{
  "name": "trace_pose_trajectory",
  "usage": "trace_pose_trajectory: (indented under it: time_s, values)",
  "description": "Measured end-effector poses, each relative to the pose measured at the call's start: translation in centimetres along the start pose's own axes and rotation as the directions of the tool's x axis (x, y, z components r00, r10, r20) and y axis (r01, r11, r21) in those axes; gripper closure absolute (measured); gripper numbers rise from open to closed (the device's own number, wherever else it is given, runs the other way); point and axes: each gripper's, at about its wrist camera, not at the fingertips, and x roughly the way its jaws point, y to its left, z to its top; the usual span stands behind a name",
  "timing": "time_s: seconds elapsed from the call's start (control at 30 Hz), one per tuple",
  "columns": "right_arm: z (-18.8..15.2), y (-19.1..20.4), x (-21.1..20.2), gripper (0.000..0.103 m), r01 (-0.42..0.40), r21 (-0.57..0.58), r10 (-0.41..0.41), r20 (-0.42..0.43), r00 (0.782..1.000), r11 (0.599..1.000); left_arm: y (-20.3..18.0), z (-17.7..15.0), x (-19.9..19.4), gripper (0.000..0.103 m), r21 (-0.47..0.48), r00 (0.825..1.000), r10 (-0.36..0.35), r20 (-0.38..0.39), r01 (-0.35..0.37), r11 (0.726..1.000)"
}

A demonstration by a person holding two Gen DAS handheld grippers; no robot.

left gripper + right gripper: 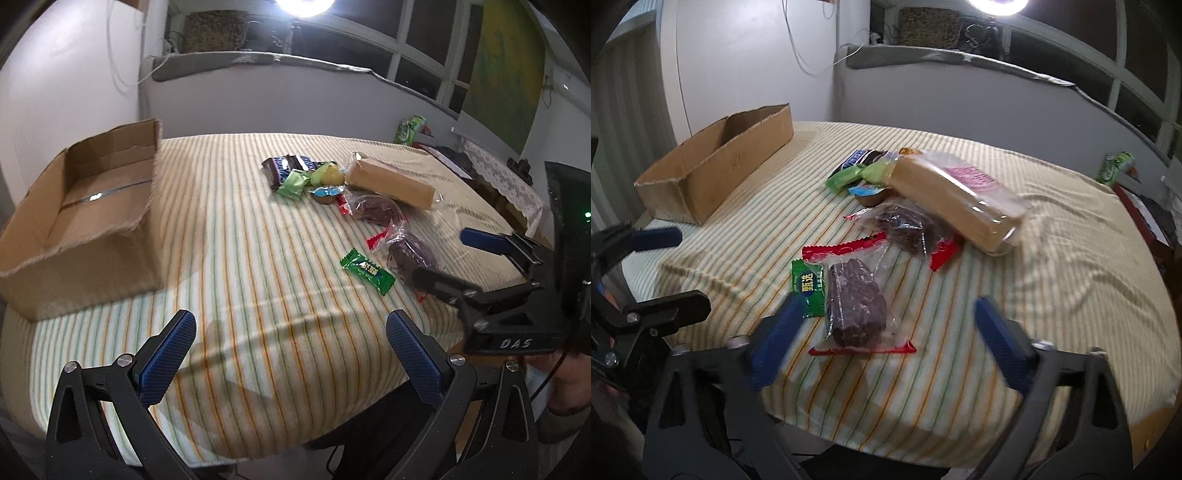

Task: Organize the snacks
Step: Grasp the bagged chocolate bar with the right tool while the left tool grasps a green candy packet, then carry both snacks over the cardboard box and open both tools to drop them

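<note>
hovering wide apart and empty, the left gripper hangs over bare striped cloth, box ahead-left. the right gripper stands open, touching nothing, a brown snack bag between its fingers.

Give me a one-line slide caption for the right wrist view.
Open right gripper straddles a wrapped brown cake on the striped tablecloth; cardboard box waits at left.

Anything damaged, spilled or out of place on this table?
The cardboard box has ragged, torn top edges and no flaps. The snacks lie loose in a heap on the striped cloth, none boxed yet. No wrapper looks open, nothing spilled.
</note>
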Motion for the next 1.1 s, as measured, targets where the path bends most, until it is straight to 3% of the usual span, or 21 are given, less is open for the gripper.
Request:
trace_pose_trajectory:
  time_s: [0.1, 0.13, 0.17, 0.2, 0.33, 0.47, 0.53, 0.6, 0.7, 0.8, 1.1]
  values:
    - [-0.3, -0.4, 0.9, 0.022, -0.028, 0.012, 0.028, -0.009, 1.000, 1.000, -0.6, 0.6, 1.0, 0.002, 0.052, 1.000, 0.014, -0.002, -0.014, 0.999]
    - [-0.5, -0.6, 1.1, 0.028, -0.040, 0.017, 0.040, -0.007, 0.999, 0.999, -0.7, 0.7, 1.3, 0.003, 0.062, 1.000, 0.016, -0.004, -0.016, 0.998]
    - [-0.7, -0.8, 1.3, 0.043, -0.058, 0.025, 0.059, -0.003, 0.998, 0.998, -0.9, 0.9, 1.6, 0.005, 0.068, 1.000, 0.016, -0.007, -0.016, 0.998]
    - [-0.9, -1.0, 1.3, 0.051, -0.070, 0.030, 0.070, 0.003, 0.998, 0.997, -1.2, 1.1, 2.0, 0.006, 0.081, 1.000, 0.010, -0.012, -0.009, 0.997]
    - [-1.5, -2.5, 0.8, 0.052, -0.116, 0.064, 0.114, 0.037, 0.993, 0.991, -2.8, 1.9, 3.5, 0.019, 0.138, 0.999, -0.011, -0.033, 0.015, 0.990]
    - [-2.2, -4.8, 0.1, 0.053, -0.104, 0.115, 0.098, 0.056, 0.994, 0.988, -4.8, 2.5, 6.0, 0.044, 0.202, 0.996, -0.035, -0.079, 0.051, 0.978]
    - [-2.5, -5.8, 0.0, 0.053, -0.109, 0.132, 0.102, 0.063, 0.993, 0.985, -5.7, 2.6, 6.9, 0.047, 0.229, 0.996, -0.038, -0.076, 0.055, 0.972]
    - [-2.4, -5.9, 0.1, 0.053, -0.107, 0.131, 0.100, 0.064, 0.993, 0.986, -6.3, 2.7, 7.1, 0.066, 0.248, 0.996, -0.044, -0.073, 0.061, 0.967]
    - [-2.1, -5.6, 0.4, 0.053, -0.082, 0.117, 0.075, 0.062, 0.995, 0.990, -6.3, 2.9, 7.2, 0.086, 0.247, 0.995, -0.058, -0.076, 0.075, 0.966]
    - [-2.2, -5.6, 0.3, 0.052, -0.076, 0.124, 0.068, 0.066, 0.996, 0.989, -5.7, 3.1, 7.2, 0.098, 0.221, 0.995, -0.062, -0.076, 0.077, 0.972]
    - [-2.5, -5.7, -0.8, 0.053, -0.076, 0.162, 0.061, 0.095, 0.994, 0.984, -4.5, 3.1, 6.0, 0.099, 0.180, 0.996, -0.078, -0.030, 0.083, 0.980]
